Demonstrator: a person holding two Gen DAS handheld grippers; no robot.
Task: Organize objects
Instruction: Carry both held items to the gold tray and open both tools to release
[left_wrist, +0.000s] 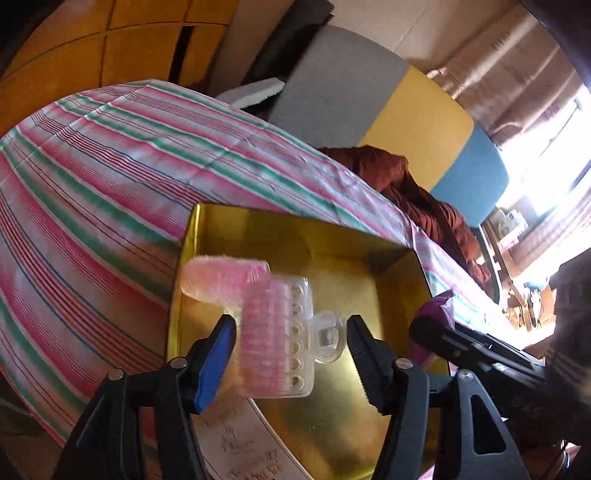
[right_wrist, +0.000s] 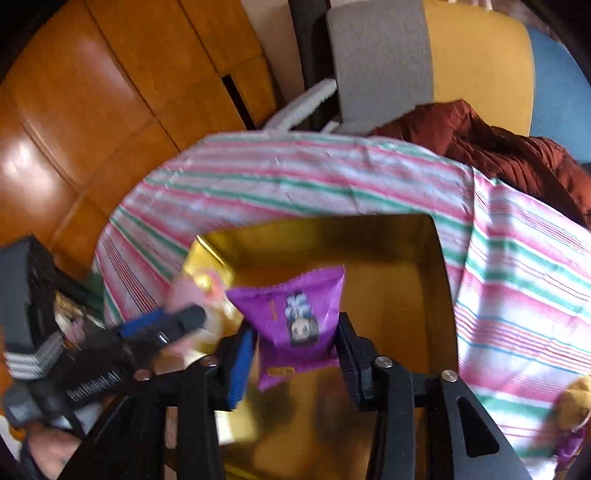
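Above an open gold box (left_wrist: 362, 391) on a striped cloth (left_wrist: 96, 177), the left gripper (left_wrist: 291, 332) has its fingers spread on either side of a clear clip (left_wrist: 284, 332) with a pink roller; whether they touch it cannot be told. The right gripper (right_wrist: 295, 343) pinches a purple packet (right_wrist: 295, 317) over the box's middle. A brown garment (right_wrist: 498, 147) lies past the box's far edge, by a chair (right_wrist: 476, 59).
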